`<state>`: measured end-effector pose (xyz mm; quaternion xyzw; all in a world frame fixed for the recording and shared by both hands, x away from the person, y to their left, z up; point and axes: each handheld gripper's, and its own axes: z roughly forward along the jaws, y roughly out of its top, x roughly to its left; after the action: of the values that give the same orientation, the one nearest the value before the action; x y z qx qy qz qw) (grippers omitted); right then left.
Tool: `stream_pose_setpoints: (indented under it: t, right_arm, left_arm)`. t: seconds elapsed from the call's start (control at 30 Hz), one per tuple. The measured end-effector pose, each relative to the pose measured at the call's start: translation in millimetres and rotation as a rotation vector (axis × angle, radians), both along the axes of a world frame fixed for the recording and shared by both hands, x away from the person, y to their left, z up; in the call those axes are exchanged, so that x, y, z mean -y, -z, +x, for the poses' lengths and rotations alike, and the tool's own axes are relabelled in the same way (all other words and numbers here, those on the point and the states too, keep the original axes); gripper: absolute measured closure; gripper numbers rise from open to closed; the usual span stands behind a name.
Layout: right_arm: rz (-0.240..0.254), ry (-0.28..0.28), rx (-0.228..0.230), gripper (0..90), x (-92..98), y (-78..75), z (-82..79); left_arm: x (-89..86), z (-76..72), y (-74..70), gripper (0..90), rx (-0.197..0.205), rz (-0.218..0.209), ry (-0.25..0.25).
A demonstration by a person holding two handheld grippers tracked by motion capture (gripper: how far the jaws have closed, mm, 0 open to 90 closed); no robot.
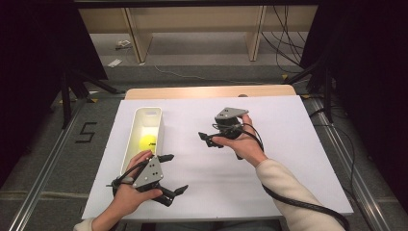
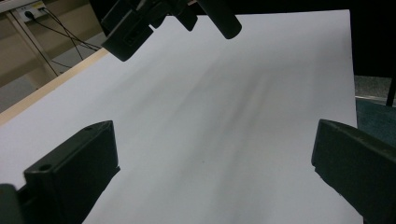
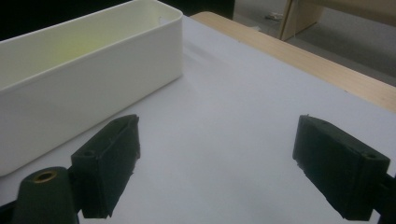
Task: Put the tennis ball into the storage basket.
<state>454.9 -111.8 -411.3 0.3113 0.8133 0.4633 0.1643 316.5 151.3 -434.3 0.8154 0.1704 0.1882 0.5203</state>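
Yellow ball (image 1: 148, 142) sits inside white bin (image 1: 161, 126), prob. already dropped off. Left gripper (image 1: 169, 173) just beside bin, jaws spread, empty. Right gripper (image 1: 206, 139) mid-table (image 1: 269, 168), jaws apart too, facing bin.

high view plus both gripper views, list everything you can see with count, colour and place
bin: 1, white, long, left part of the sheet
ball: 1, yellow, inside the bin
sheet: 1, white, covering most of the table
table: 1, light wood, edge showing beyond the sheet
shelf unit: 1, light wood, on the floor past the table
left gripper: 1, black with grey plate, open, near edge beside the bin
right gripper: 1, black with grey plate, open, mid-sheet, pointing toward the bin
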Motion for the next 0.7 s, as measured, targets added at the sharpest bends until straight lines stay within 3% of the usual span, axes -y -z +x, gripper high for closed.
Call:
stream_pose_setpoints:
  t: [0.7]
  right_arm:
    - [0.004,0.063,0.007,15.5,44.3,2.1,-15.3]
  left_arm:
    - [-0.2,0.5,0.6,0.0,-0.002,0.005,-0.004]
